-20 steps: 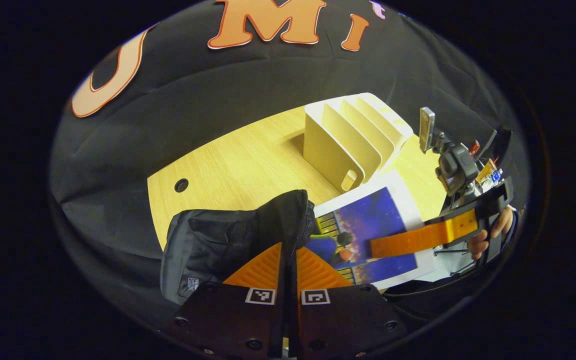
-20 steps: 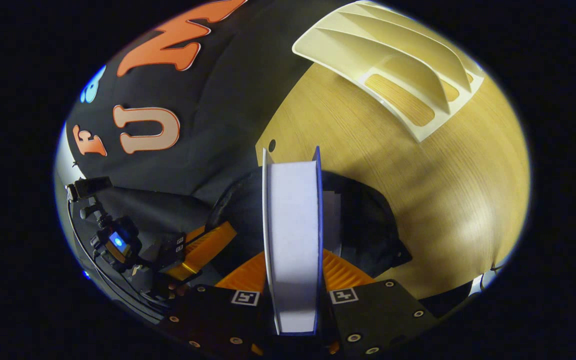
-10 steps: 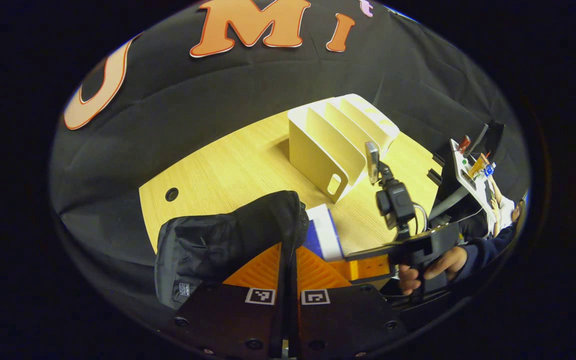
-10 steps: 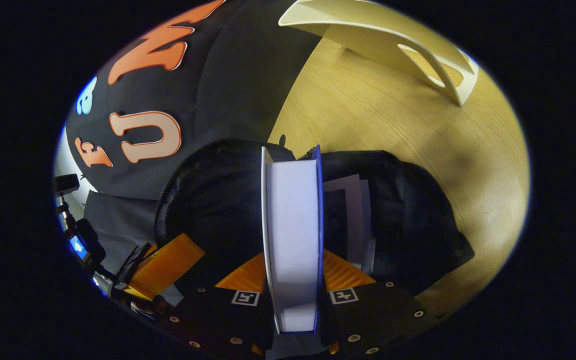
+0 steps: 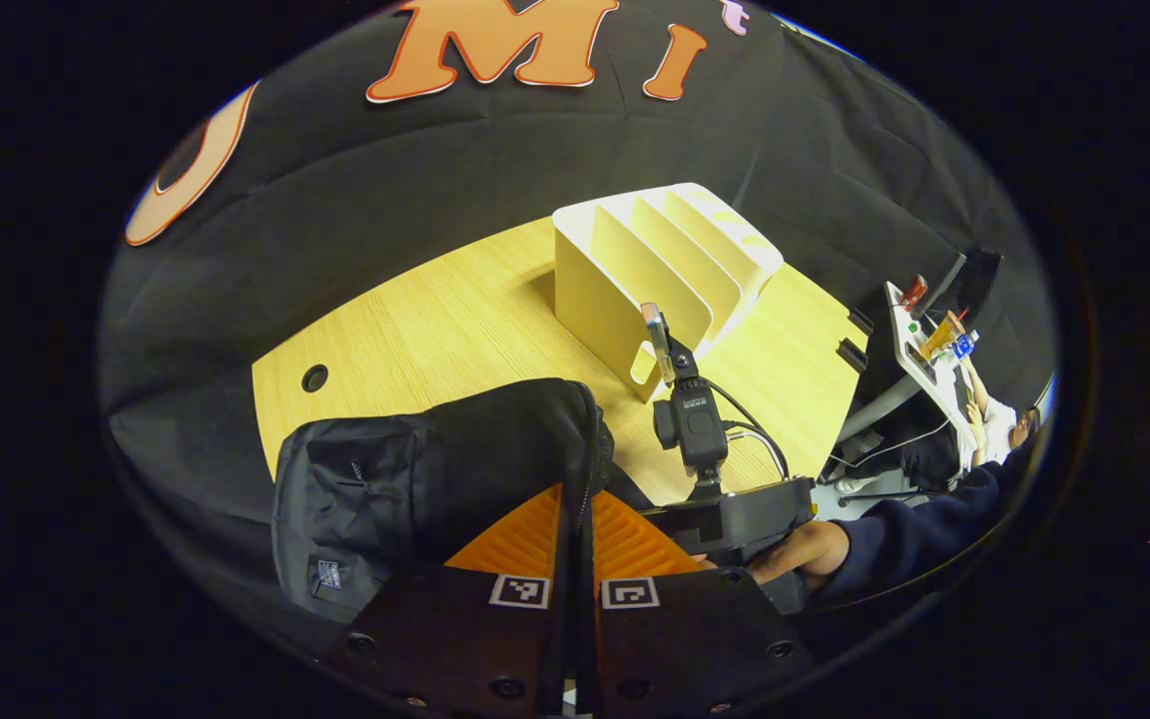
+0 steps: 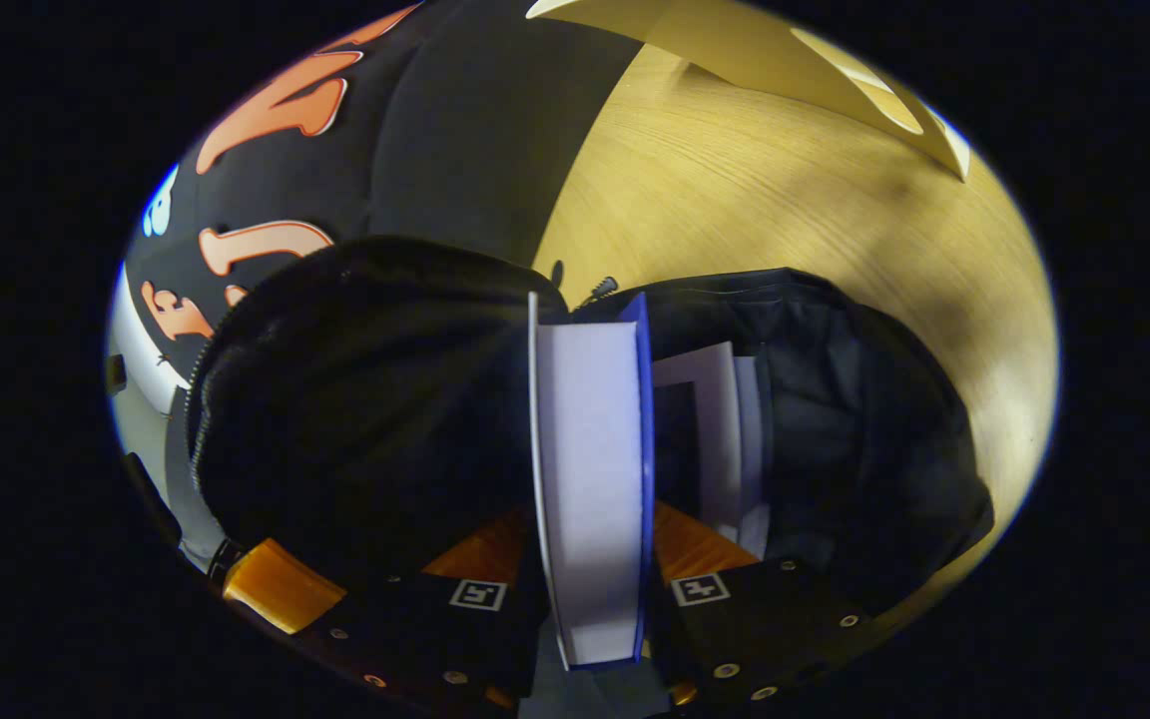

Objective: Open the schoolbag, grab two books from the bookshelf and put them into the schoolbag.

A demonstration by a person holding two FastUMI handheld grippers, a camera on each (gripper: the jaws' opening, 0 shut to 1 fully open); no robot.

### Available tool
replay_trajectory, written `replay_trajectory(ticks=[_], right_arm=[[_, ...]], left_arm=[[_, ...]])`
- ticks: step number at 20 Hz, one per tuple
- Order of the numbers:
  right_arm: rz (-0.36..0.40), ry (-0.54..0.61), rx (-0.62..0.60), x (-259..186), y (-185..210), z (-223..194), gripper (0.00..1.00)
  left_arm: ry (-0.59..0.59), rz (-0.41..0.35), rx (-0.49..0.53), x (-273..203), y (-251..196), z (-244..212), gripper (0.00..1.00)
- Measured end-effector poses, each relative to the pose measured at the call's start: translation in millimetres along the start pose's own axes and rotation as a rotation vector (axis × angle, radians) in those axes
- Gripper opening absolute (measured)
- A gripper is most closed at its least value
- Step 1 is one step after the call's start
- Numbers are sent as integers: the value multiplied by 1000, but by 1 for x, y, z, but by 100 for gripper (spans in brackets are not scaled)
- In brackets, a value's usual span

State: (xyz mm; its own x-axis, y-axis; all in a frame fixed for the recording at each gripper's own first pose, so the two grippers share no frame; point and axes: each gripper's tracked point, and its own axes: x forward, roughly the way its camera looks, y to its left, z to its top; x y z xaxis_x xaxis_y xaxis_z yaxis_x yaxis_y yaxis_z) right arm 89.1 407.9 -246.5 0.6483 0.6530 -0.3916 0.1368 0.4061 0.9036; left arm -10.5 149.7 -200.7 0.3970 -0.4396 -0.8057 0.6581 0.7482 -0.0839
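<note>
Holding a thick white-paged book with blue covers [image 6: 590,479], the right gripper [image 6: 590,559] has its jaws clamped on both covers, the book now sunk deeper into the open black fabric schoolbag [image 6: 835,439] than a second ago. Second book [image 6: 725,429]: upright inside, just beside. Left gripper [image 5: 575,529]: jaws pinched narrow on the schoolbag's zippered rim. Cream plastic slotted bookshelf [image 5: 660,270]: on the light wood-grain table [image 5: 435,320], its slots showing no books.

A pale wooden table [image 5: 435,330] carries a cream bookshelf [image 5: 655,275] and, seemingly resting, a black schoolbag [image 5: 405,479].
</note>
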Motion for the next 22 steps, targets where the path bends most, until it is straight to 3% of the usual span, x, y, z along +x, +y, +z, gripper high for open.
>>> replay_trajectory(ticks=[1, 5, 6, 9, 11, 17, 19, 22], right_arm=[[-48, 0, -19, -6, -6, 2, 51], [-202, -36, -153, -45, -30, 16, 75], [-204, -51, -172, -56, -31, 23, 81], [-252, -107, -240, -101, -39, 47, 87], [-295, -164, -297, -131, -45, 70, 91], [-353, -341, -432, -241, -40, 130, 96], [-396, -419, -524, -281, -36, 155, 97], [-432, -526, -673, -337, -20, 186, 97]], left_arm=[[0, -6, -9, 3, 0, -1, 5], [-16, -12, -22, 7, -6, -3, 10], [-19, -14, -20, 10, -9, -4, 10], [-24, -37, -21, 16, -28, -3, 28], [-52, -42, -19, 18, -41, 5, 32], [-187, 33, -27, 13, -84, 51, 80], [-273, 81, -20, 7, -101, 79, 88], [-415, 160, -31, -3, -123, 121, 90]])
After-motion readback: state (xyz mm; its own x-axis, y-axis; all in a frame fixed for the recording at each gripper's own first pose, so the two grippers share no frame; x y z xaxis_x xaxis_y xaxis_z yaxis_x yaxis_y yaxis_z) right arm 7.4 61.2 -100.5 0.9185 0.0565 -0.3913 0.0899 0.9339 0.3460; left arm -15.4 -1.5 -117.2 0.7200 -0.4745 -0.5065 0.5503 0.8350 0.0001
